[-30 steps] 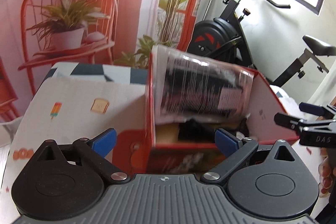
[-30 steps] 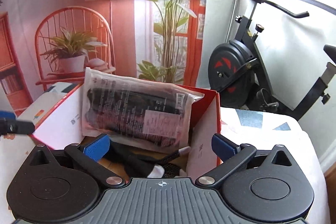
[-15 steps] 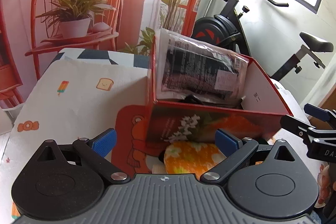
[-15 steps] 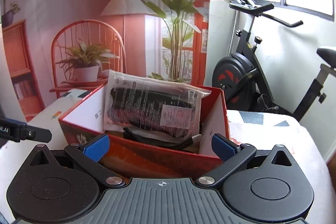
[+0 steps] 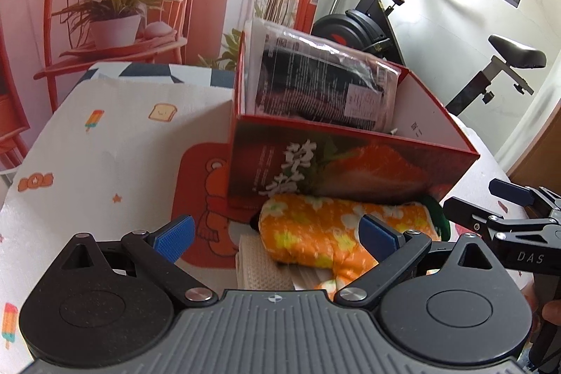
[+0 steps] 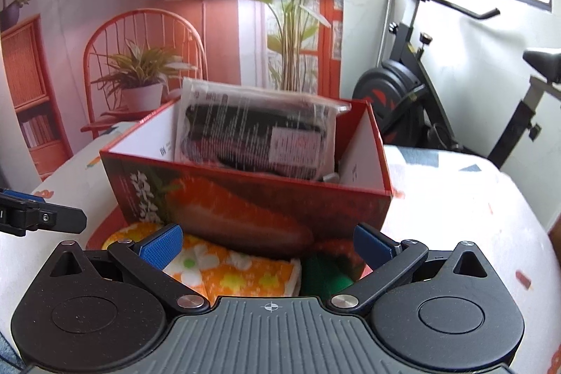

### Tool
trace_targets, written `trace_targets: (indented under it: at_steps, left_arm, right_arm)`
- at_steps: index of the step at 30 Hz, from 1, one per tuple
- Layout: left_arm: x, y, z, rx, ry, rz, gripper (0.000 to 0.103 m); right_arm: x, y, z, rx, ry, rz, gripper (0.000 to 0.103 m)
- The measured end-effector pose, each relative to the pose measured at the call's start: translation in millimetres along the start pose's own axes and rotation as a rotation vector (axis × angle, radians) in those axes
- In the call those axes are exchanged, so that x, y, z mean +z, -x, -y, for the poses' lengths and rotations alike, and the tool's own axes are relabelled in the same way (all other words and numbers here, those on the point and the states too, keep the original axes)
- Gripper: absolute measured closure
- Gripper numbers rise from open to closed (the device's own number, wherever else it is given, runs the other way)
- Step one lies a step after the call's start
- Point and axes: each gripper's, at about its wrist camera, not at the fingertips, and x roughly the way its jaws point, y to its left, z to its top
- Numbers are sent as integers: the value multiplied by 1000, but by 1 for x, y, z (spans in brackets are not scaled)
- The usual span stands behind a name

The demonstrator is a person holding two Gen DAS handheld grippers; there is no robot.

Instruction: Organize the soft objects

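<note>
I held my left gripper point(image 5: 275, 235) wide open and empty, low over the near edge of the table point(image 5: 105, 156). My right gripper point(image 6: 268, 242) was just as wide open, with nothing in it. Between the left one's fingers lay an orange flowered cloth point(image 5: 336, 226), with a pale waffle-weave cloth point(image 5: 261, 263) tucked under its near end; only the left view showed that pale piece. The right view showed the flowered cloth point(image 6: 238, 265) beside a dark green item point(image 6: 322, 276), which from the left was only a sliver. Both touched the front wall of the red box point(image 5: 343, 163), which stood on a red bear mat point(image 5: 203, 184) mid-table. A clear packet of dark fabric point(image 5: 319, 86) leaned upright inside the box against its far wall. From the left I also saw my right gripper's fingers near the table's right edge.
</note>
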Motion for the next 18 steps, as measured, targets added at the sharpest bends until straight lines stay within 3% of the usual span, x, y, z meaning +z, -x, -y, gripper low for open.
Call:
trace_targets:
  at_steps: [6,11,18]
  left_arm:
    - [-11,-6,-2,-3,21,-24,2]
    - [-20,-13,-2,-7,28,-49,3]
    - [-32,-12,-3,-4,48,-69,4]
  right_arm:
    - [-16,-5,12,-16,-108,-30,0]
    - [-33,-11,12,-39,-118,-70,0]
    - [-43,-4,10,-38,-78,-50,0]
